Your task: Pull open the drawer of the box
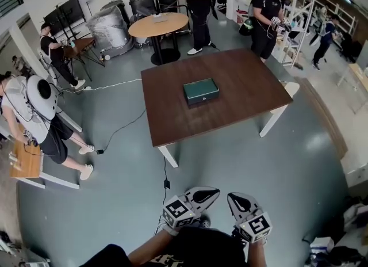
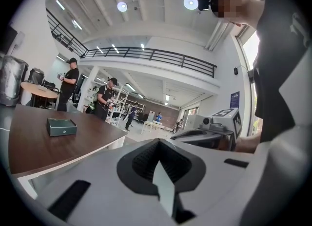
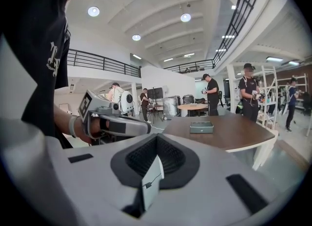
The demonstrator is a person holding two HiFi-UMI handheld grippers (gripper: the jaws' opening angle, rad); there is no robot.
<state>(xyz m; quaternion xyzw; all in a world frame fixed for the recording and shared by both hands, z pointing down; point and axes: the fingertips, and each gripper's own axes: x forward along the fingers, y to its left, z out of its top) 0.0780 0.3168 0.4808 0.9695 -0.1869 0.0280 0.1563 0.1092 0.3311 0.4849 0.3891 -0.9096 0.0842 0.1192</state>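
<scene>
A: What's nearest?

B: Both grippers, held low and close to the person's body, over the floor (image 1: 241,162). The left gripper (image 1: 208,194) and the right gripper (image 1: 234,198) sit side by side, tips angled toward each other.

A: Fingers?

B: The left gripper's own view shows its jaws pressed together with nothing between them. The right gripper's view shows the same: jaws closed up and empty.

A: And the box?

B: The box (image 1: 200,91) is well apart from both grippers. It is dark green and lies flat near the middle of the brown table (image 1: 241,81), with nothing else on the top. From the left gripper view the box (image 2: 62,127) is off to the left, and from the right gripper view it (image 3: 201,127) is ahead and a little to the right.

A: The drawer?

B: It looks pushed in, with the front flush, though the box is too small to be sure.

A: Beyond that?

B: A cable (image 1: 126,125) runs across the floor left of the table. Farther back is a round table (image 1: 158,25) with people standing near it, and racks (image 1: 299,18) on the right.
</scene>
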